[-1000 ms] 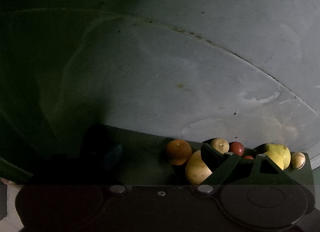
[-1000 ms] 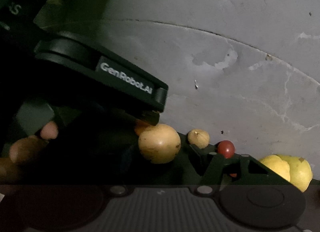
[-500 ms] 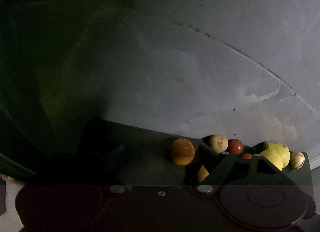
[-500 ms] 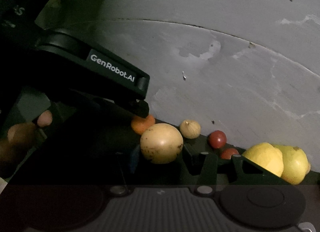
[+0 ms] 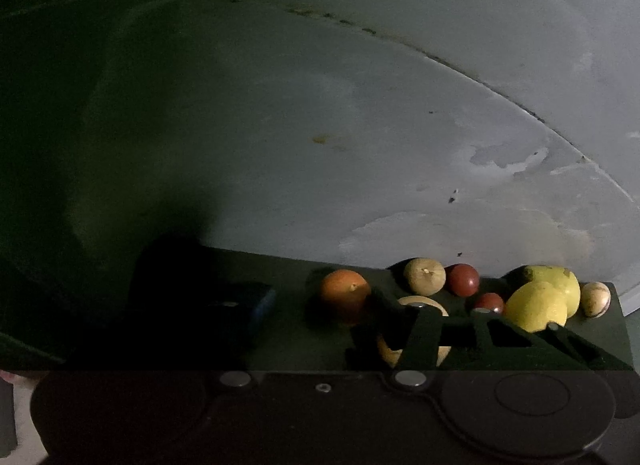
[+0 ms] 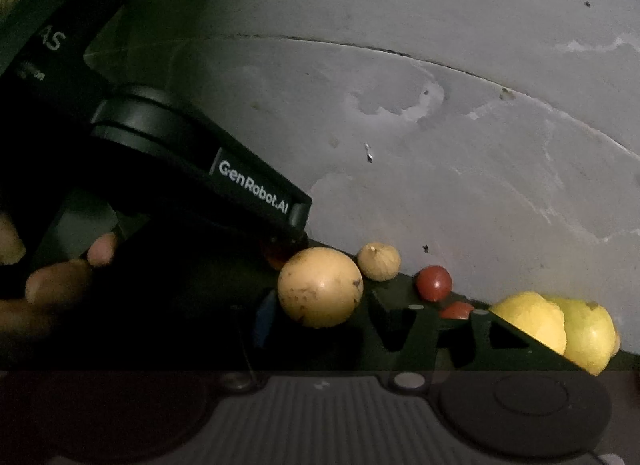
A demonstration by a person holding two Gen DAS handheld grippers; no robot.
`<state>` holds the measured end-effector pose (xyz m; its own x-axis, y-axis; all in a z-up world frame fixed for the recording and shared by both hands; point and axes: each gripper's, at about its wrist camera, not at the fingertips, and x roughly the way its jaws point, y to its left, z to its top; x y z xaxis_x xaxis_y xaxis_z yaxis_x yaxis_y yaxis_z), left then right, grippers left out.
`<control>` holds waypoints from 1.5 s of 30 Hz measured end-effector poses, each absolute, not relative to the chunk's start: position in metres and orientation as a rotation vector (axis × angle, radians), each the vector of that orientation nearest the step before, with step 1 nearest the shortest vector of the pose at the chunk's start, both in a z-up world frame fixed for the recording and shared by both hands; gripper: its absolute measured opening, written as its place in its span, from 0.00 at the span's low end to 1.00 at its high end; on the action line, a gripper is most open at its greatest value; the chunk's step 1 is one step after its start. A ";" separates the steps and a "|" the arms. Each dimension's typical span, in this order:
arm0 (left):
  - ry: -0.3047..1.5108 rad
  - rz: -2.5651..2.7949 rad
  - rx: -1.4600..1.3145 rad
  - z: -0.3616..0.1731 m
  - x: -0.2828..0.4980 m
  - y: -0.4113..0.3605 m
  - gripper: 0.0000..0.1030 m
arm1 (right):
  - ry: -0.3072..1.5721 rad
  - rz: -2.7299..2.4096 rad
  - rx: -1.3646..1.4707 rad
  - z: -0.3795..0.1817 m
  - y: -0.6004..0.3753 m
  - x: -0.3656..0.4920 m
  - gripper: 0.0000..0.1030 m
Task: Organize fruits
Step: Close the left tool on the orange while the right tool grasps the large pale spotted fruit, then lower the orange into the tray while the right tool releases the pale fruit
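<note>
— Yellow round fruit (image 6: 320, 287): where now?
— Pinched between the right gripper's (image 6: 320, 303) fingers, as before. It has slid behind the left gripper's (image 5: 318, 317) right finger; those jaws stand spread, empty.
— Meaning?
— Probably mid-carry, bound for the lemons (image 6: 532, 321) ahead-right.

Dim ledge (image 5: 288, 305) – orange (image 5: 345, 293), 2 red fruits (image 5: 463, 279) (small), 2 yellow ones (image 5: 538, 305)

Non-task only: dark green counter (image 5: 288, 329) under and left of the jaws. Grey wall (image 5: 360, 145) beyond the jaws, with curved crack (image 6: 400, 53) and flaking paint patches (image 5: 504, 157). Small blue object (image 6: 264, 321) left of the jaws, unidentifiable.
</note>
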<state>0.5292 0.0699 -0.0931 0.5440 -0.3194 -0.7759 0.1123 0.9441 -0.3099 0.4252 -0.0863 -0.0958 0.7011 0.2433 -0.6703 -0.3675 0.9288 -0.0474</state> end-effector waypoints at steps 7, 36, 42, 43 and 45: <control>0.952 -0.311 -0.226 -0.089 0.523 0.071 0.30 | 0.735 0.371 -0.193 -0.099 -0.080 0.432 0.52; 0.899 -0.355 -0.180 -0.048 0.420 0.057 0.29 | 0.675 0.312 -0.103 -0.066 -0.129 0.339 0.51; 0.904 -0.364 -0.161 -0.052 0.388 0.040 0.29 | 0.697 0.304 -0.101 -0.062 -0.136 0.305 0.51; 0.906 -0.364 -0.158 -0.053 0.383 0.039 0.29 | 0.700 0.304 -0.100 -0.062 -0.138 0.301 0.51; 0.912 -0.366 -0.155 -0.055 0.374 0.036 0.29 | 0.704 0.308 -0.100 -0.061 -0.139 0.289 0.51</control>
<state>0.3741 0.0357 -0.0552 0.5557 -0.3731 -0.7430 0.2433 0.9275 -0.2838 0.2893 -0.1390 -0.0610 0.7192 0.2442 -0.6505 -0.3114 0.9502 0.0124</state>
